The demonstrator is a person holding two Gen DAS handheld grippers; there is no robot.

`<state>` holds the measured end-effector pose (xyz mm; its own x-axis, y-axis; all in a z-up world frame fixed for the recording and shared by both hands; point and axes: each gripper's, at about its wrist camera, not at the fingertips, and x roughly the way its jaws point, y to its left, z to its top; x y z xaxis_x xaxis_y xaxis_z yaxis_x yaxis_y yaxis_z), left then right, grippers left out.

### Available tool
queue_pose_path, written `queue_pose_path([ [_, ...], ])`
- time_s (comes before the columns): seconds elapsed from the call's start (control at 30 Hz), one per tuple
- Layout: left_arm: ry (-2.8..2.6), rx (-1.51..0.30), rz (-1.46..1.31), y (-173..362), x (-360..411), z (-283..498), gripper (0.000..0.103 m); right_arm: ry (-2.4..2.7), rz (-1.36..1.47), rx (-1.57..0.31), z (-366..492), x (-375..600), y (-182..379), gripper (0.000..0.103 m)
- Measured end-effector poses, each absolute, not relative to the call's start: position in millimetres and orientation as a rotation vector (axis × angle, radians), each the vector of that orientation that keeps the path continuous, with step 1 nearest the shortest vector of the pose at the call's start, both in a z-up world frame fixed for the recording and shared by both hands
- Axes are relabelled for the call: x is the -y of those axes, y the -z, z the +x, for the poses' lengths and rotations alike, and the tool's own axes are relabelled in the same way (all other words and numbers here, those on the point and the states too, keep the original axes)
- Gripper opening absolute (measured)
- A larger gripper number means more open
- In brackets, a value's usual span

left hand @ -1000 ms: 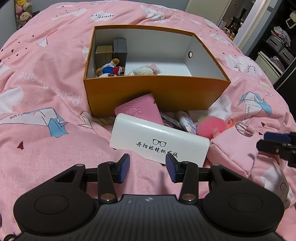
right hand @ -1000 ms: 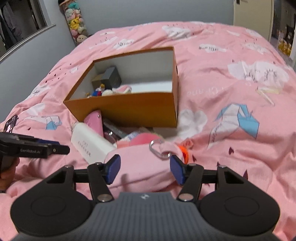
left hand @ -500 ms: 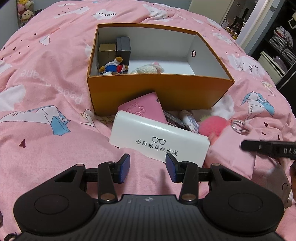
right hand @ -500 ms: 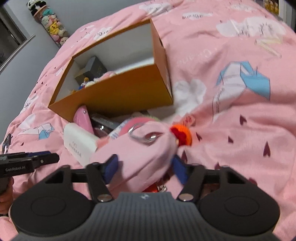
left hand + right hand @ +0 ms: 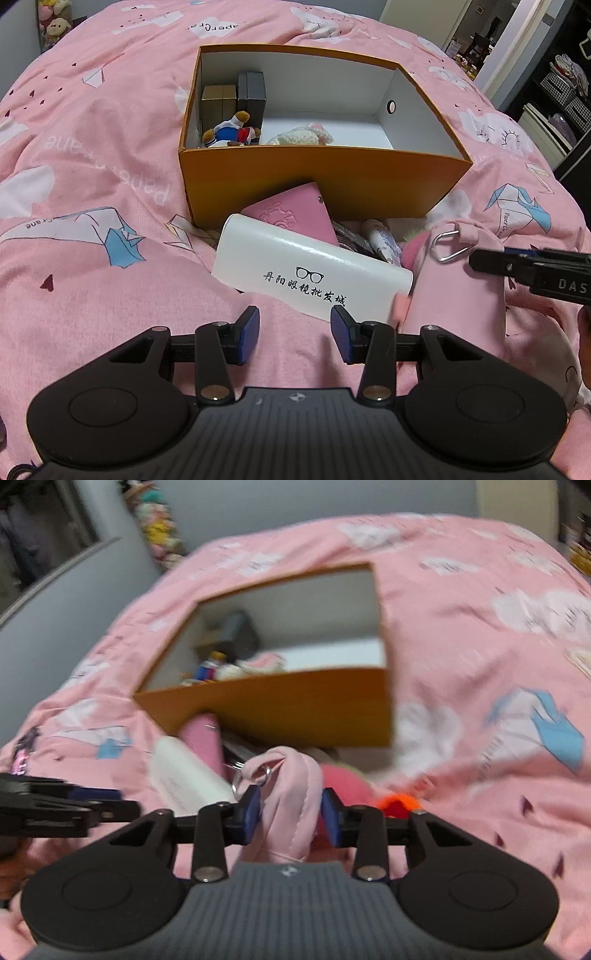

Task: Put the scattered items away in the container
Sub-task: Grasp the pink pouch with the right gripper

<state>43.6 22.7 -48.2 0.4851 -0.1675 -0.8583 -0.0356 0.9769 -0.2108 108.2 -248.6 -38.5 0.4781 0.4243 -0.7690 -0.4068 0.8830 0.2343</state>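
1. Pouch point(image 5: 291, 797): the pink fabric one with the metal ring sits bunched between the blue pads of your right tool point(image 5: 290, 814), whose jaws are closing onto it; both pads touch the cloth.
2. Ahead of that tool, beyond the pouch, stands the orange box point(image 5: 295, 709) on the bed point(image 5: 480, 627), open-topped, with small toys and two dark boxes inside.
3. Your left tool point(image 5: 294, 338) hangs open over the pink bedding, nothing between its pads.
4. Just ahead of it lies the white glasses case point(image 5: 310, 273), with a pink wallet point(image 5: 295, 218) leaning on the box behind.
5. Right of the case, a pink pompom point(image 5: 343, 781) shows beside the pouch.
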Motion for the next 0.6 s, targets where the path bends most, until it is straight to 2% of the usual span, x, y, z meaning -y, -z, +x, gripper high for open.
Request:
queue_pose_path([
  [0.17, 0.079, -1.068, -0.212, 50, -23, 44, 0.049, -0.446, 0.111, -1.033, 110, 272, 50, 0.066],
  [0.4, 0.080, -1.069, -0.218, 51, -24, 45, 0.049, -0.472, 0.223, -1.131, 116, 275, 73, 0.069],
  [0.47, 0.078, -1.070, -0.221, 51, -24, 45, 0.049, -0.498, 0.225, -1.147, 115, 269, 78, 0.065],
  [0.5, 0.077, -1.071, -0.221, 52, -24, 45, 0.049, -0.504, 0.221, -1.143, 114, 266, 78, 0.061],
  [0.53, 0.077, -1.074, -0.222, 52, -24, 46, 0.049, -0.515, 0.224, -1.138, 114, 265, 78, 0.052],
  [0.6, 0.076, -1.077, -0.225, 53, -25, 47, 0.049, -0.524, 0.220, -1.114, 112, 265, 73, 0.046],
])
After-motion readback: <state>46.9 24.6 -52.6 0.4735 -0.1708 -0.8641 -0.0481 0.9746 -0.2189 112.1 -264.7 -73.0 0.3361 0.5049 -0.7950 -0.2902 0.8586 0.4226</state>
